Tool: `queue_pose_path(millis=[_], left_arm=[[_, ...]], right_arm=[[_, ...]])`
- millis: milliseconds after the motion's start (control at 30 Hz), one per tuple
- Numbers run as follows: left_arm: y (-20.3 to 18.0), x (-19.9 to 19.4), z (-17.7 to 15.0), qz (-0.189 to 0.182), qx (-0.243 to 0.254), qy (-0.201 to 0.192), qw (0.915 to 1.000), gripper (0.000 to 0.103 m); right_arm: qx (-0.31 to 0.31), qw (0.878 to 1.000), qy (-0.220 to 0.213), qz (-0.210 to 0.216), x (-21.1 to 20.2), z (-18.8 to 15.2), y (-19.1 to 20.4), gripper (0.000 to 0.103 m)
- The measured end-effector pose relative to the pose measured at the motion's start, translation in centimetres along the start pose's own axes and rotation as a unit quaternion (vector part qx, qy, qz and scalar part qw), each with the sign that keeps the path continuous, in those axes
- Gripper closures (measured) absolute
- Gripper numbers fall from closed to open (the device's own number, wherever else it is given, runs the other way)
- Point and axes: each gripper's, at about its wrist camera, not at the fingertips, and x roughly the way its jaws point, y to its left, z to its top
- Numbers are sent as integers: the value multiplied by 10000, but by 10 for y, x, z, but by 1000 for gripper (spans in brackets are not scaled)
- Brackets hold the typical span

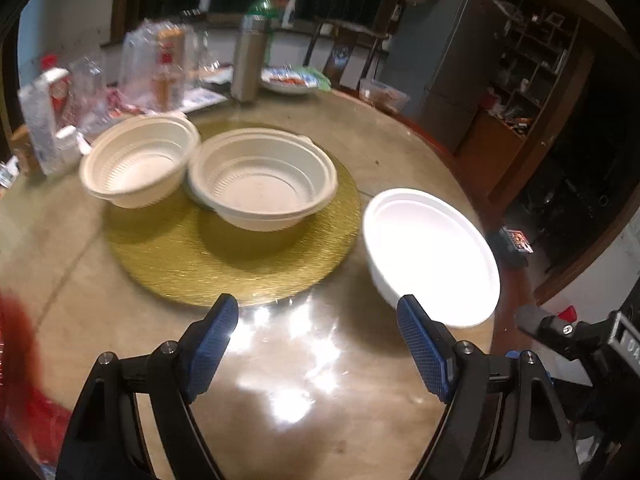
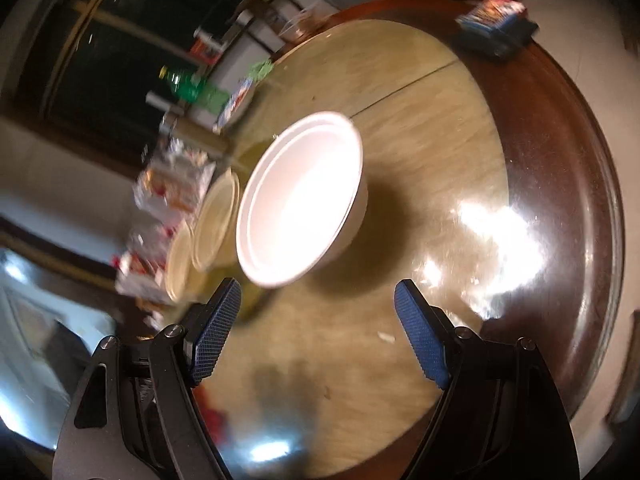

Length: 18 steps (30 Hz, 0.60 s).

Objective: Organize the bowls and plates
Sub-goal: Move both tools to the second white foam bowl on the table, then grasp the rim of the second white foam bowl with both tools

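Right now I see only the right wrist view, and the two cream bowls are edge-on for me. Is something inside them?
Observer: No. The left wrist view looks down into them. The left cream bowl and the right cream bowl are both empty.
Operator: Do they touch each other?
Observer: Their rims seem to meet, but motion blur keeps me from being sure.
Operator: Is the left gripper holding anything?
Observer: No. The left gripper has its jaws open, with only the bare table between them.
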Motion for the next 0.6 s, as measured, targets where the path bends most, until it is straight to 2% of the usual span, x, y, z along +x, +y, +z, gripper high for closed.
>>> queue_pose_path(millis=[200, 300, 367, 433, 467, 533, 600], left_arm=[[-16, 26, 11, 14, -101, 62, 9999, 21], [-20, 35, 16, -37, -152, 102, 9998, 21], [-21, 40, 16, -63, -156, 139, 9998, 21], [-21, 45, 14, -34, -163, 161, 9997, 21], [-21, 48, 13, -39, -175, 191, 9997, 21], [-19, 54, 12, -42, -188, 254, 9995, 21], [-18, 57, 11, -76, -227, 302, 9993, 21]], right_arm=[[597, 9977, -108, 310, 13, 19, -14, 23], [746, 9966, -182, 300, 20, 24, -17, 23], [765, 9965, -282, 206, 23, 28, -16, 28], [767, 9963, -348, 172, 24, 32, -15, 29], [736, 9965, -388, 130, 24, 35, -14, 31], [688, 9968, -397, 49, 26, 36, -13, 48], [639, 9973, -344, -54, 31, 38, -13, 49]])
